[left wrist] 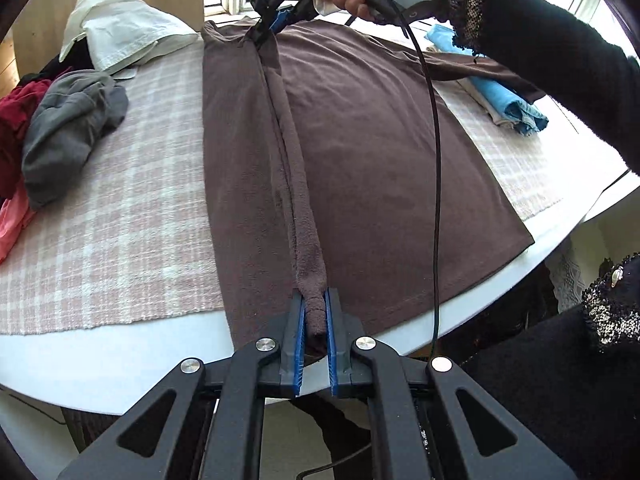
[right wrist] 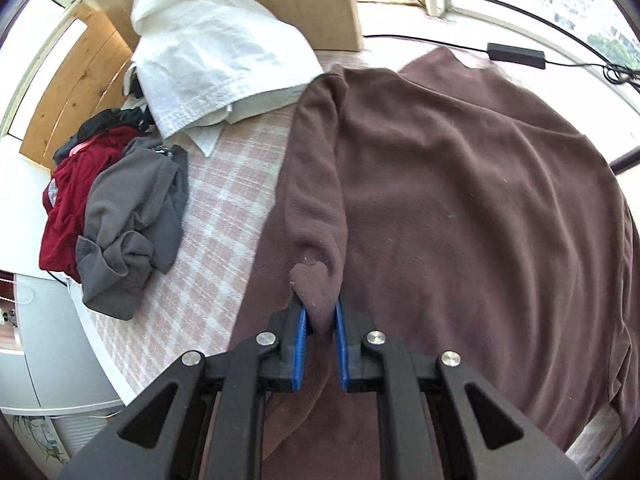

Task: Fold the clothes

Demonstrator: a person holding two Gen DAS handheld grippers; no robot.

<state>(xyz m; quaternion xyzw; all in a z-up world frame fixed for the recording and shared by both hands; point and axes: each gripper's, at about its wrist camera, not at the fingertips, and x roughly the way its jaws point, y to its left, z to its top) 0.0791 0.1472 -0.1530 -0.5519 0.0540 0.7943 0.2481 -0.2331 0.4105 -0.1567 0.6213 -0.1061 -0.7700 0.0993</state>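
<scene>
A brown long-sleeved shirt (left wrist: 372, 152) lies spread across the checked cloth on the round table. Its left side is turned over into a long ridge running down the middle. My left gripper (left wrist: 315, 312) is shut on the near end of that ridge at the table's front edge. At the far end, my right gripper (left wrist: 266, 34), held in a hand, pinches the same fold. In the right wrist view the right gripper (right wrist: 321, 316) is shut on a bunched piece of the brown shirt (right wrist: 460, 200).
A pile of unfolded clothes sits at the left: a grey garment (left wrist: 68, 136), red ones (left wrist: 16, 120) and a white one (left wrist: 120, 36). Folded blue clothes (left wrist: 500, 100) lie at the right. A black cable (left wrist: 436, 200) hangs over the shirt. A charger (right wrist: 516, 55) lies by the window.
</scene>
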